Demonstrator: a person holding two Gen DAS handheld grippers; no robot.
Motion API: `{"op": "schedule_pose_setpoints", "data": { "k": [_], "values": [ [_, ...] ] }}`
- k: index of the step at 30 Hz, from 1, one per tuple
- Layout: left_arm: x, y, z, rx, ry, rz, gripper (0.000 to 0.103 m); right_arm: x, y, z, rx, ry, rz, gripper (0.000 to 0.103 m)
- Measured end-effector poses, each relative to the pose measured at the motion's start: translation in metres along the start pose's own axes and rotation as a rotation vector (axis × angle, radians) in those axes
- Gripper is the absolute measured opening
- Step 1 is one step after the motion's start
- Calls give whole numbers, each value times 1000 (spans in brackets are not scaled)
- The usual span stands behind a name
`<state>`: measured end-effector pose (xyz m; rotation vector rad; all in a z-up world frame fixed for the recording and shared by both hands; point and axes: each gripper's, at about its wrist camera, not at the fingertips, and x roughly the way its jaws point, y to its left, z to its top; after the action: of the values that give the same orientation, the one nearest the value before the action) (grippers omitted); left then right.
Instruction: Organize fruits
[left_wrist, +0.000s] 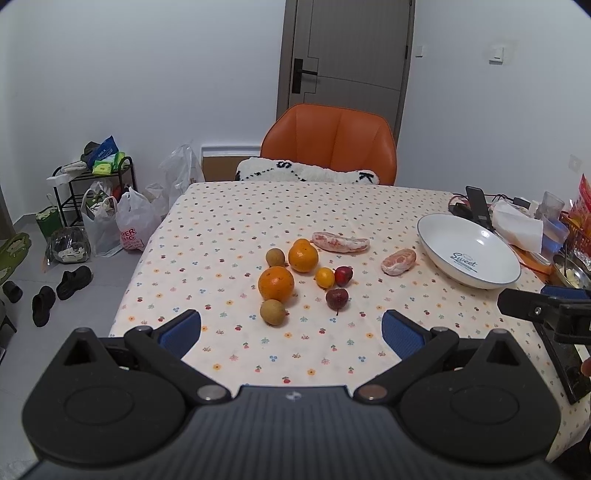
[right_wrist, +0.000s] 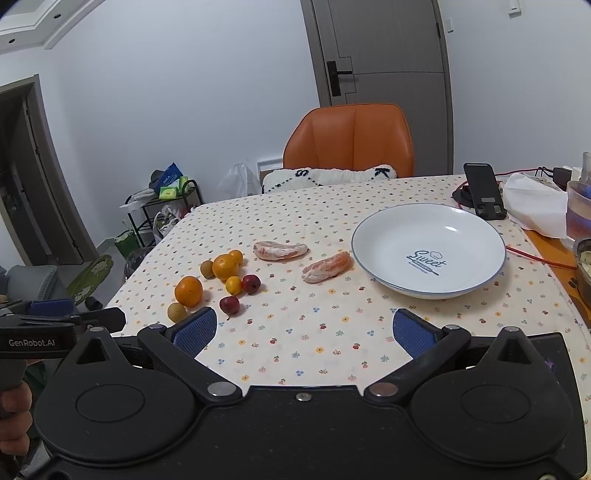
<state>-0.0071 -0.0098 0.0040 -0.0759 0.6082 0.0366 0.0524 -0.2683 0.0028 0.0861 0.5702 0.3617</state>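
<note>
Nine or so fruits are spread on the flowered tabletop (left_wrist: 207, 221), none of them moved into the white plate (right_wrist: 369, 236) yet. Going left to right in the left wrist view: two small brown round fruits (left_wrist: 273, 312) are seen at the left of the cluster, then two oranges (left_wrist: 276, 283), a little yellow citrus (left_wrist: 324, 277) touching a small red fruit (left_wrist: 343, 275), another dark red one (left_wrist: 337, 298) just in front, and two peeled citrus pieces (left_wrist: 340, 242) lying apart between the cluster and the plate, which sits well to the right.

Both tools are held low over the near edge. The left tool (left_wrist: 291, 330) is spread wide with nothing between its blue pads, and same deal for the right tool (right_wrist: 304, 334), wide apart and empty.

Handling-wise, the oranges are probably firm and a bit heavy, so they'd best be gripped across the middle. The tiny round ones will likely roll, and the peeled pieces look soft and squishy, so a gentle squeeze across the short side is called for.
</note>
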Motion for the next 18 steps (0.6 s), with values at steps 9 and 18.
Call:
{"op": "schedule_pose_setpoints", "data": {
  "k": [9, 18],
  "values": [
    [2, -4, -1, 6, 2, -8, 103, 1, -5, 0, 2, 0, -11, 103],
    [11, 0, -2, -18, -1, -7, 103, 11, -9, 0, -2, 6, -14, 103]
  ]
}}
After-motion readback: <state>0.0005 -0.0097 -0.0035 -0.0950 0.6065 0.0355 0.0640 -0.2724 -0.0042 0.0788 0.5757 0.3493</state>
